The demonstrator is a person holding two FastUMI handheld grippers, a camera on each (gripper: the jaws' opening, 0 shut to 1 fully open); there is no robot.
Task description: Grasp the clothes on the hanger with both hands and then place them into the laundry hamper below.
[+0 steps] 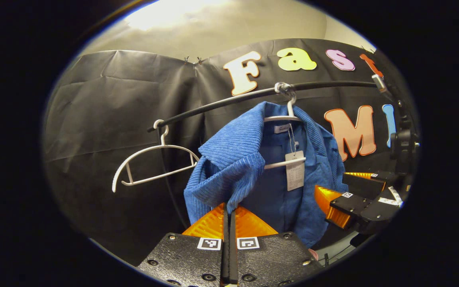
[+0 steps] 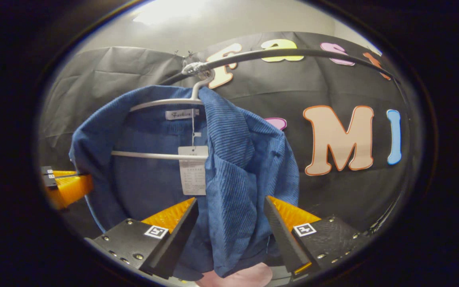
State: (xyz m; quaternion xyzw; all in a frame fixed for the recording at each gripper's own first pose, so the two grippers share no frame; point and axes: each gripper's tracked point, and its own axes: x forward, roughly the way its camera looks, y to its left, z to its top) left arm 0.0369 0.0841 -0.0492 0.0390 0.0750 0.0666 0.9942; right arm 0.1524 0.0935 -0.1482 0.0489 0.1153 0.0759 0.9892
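A blue ribbed jacket point(image 1: 229, 167) with a paper tag point(image 1: 295, 169) hangs on a white hanger point(image 1: 283, 118) from a black rail point(image 1: 221, 103). My left gripper point(image 1: 229, 213) is shut, pinching the jacket's folded front edge between its fingertips. In the right gripper view the jacket point(image 2: 233, 159) hangs straight ahead and my right gripper point(image 2: 230, 203) stands open, one finger on each side of the jacket's right front panel, not pressing it. The left gripper point(image 2: 68, 185) shows at the jacket's far left edge. The right gripper point(image 1: 335, 205) appears beside the jacket's right side.
An empty white hanger point(image 1: 153, 163) hangs on the rail's left end. The black cloth wall stands close behind the rail. Something pink point(image 2: 245, 276) shows just below the jacket's hem. A stand with a black clamp point(image 1: 403, 147) holds the rail at the right.
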